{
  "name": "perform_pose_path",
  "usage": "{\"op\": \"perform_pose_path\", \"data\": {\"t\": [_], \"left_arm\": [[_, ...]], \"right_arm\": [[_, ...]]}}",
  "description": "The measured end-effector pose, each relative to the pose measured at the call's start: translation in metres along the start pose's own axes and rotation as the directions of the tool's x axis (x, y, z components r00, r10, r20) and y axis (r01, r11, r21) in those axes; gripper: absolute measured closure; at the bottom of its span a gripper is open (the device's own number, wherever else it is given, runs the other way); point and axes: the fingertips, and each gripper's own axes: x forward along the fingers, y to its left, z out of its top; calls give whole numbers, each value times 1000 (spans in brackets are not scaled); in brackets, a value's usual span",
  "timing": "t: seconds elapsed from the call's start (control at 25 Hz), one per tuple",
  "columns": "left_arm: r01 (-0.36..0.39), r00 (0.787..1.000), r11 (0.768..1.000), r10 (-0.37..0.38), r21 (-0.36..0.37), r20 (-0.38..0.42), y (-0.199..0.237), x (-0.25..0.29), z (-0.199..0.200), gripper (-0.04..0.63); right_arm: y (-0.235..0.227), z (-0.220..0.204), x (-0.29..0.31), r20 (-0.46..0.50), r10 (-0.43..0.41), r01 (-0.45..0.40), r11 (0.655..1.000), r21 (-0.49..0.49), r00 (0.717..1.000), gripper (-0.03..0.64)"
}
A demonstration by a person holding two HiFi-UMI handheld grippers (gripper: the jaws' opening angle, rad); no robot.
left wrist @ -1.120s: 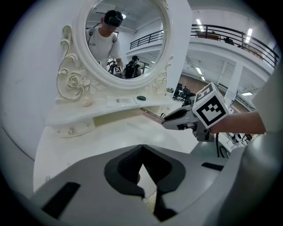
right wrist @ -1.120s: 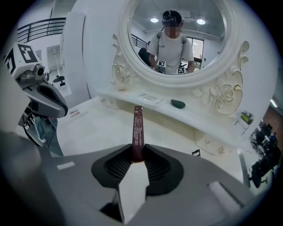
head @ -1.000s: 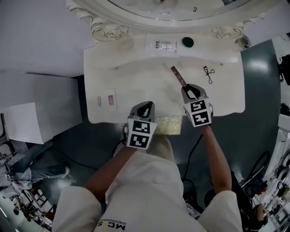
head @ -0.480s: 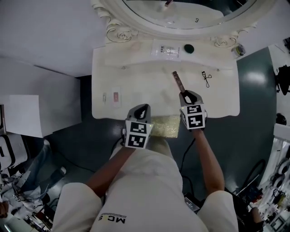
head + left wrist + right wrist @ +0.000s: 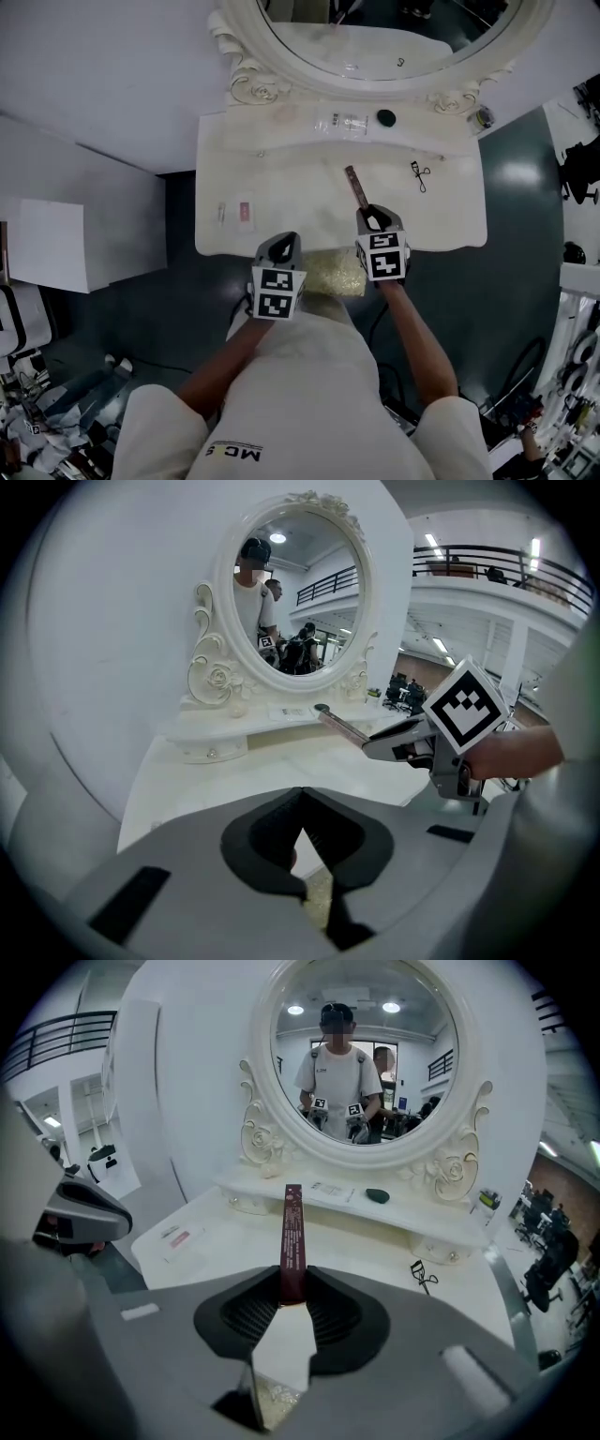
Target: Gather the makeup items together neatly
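Observation:
A slim dark maroon makeup box (image 5: 354, 186) (image 5: 292, 1232) sticks out forward from my right gripper (image 5: 368, 217) (image 5: 292, 1290), which is shut on its near end above the white dressing table (image 5: 281, 178). My left gripper (image 5: 286, 241) (image 5: 302, 829) hovers at the table's front edge, shut and empty. From the left gripper view, the right gripper (image 5: 412, 744) shows with the box (image 5: 339, 726). A black eyelash curler (image 5: 417, 174) (image 5: 422, 1276) lies right of the box. A dark green round item (image 5: 385, 117) (image 5: 377, 1195) and a clear packet (image 5: 347, 122) (image 5: 330, 1191) rest on the raised back shelf.
Two small flat packets (image 5: 244, 212) (image 5: 183, 1237) lie at the table's left. An oval mirror (image 5: 384, 37) in a carved white frame stands behind the shelf. A beige stool cushion (image 5: 336, 272) sits under the front edge between my arms. A small bottle (image 5: 482, 117) stands at the shelf's right end.
Both grippers have lifted and drawn back toward the table's front edge. The right one keeps its hold on the maroon box. More of the mirror is in view.

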Motion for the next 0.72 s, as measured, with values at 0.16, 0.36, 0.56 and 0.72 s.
{"op": "perform_pose_path", "data": {"t": [0.16, 0.36, 0.56, 0.72], "left_arm": [[-14, 1000, 1000, 14, -11, 19, 12, -7, -1, 586], [-24, 999, 1000, 24, -19, 32, 23, -12, -4, 586], [-42, 998, 998, 43, -42, 36, 34, -16, -9, 586], [-40, 999, 997, 41, -63, 23, 44, -18, -16, 586]], "right_arm": [[19, 2, -2, 2, 4, -4, 1000, 5, 1000, 530], [48, 10, -7, 5, 23, -23, 1000, 11, 1000, 529], [73, 11, -1, -5, 51, -51, 999, 2, 999, 529], [94, 9, 9, -29, 75, -75, 997, 1, 997, 529]]}}
